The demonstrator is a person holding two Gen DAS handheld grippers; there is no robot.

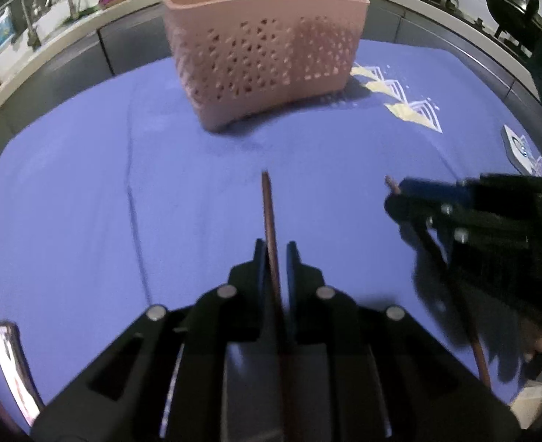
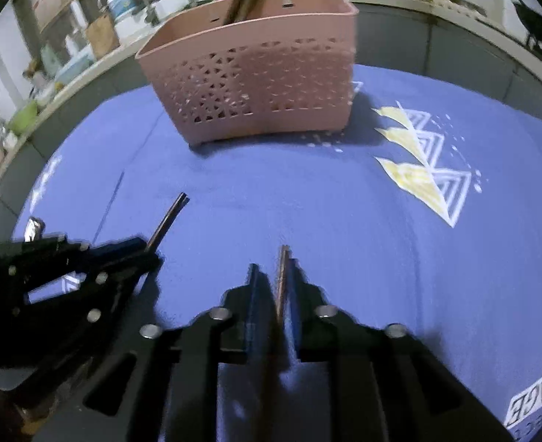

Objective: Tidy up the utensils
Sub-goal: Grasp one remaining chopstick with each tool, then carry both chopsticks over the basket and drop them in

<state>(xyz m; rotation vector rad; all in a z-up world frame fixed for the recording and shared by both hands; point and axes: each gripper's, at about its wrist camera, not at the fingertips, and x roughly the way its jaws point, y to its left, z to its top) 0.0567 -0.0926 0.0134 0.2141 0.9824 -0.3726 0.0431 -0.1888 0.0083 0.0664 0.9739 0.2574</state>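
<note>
Matt plastic basket [image 1: 263, 55], seemingly wooden chopstick [image 1: 269, 213]

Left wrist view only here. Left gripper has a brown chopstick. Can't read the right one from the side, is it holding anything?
Observer: Yes. The right gripper is closed on its own brown chopstick, whose tip pokes just past the fingers.
Operator: Basket contents? My view shows brown sticks at the back.
Observer: In the right wrist view they lean out at the back left of the pink basket, toward its left end.
Operator: Anything near me on the cloth I'm missing?
Observer: A white label with black letters lies at the blue tablecloth's near right edge.
</note>
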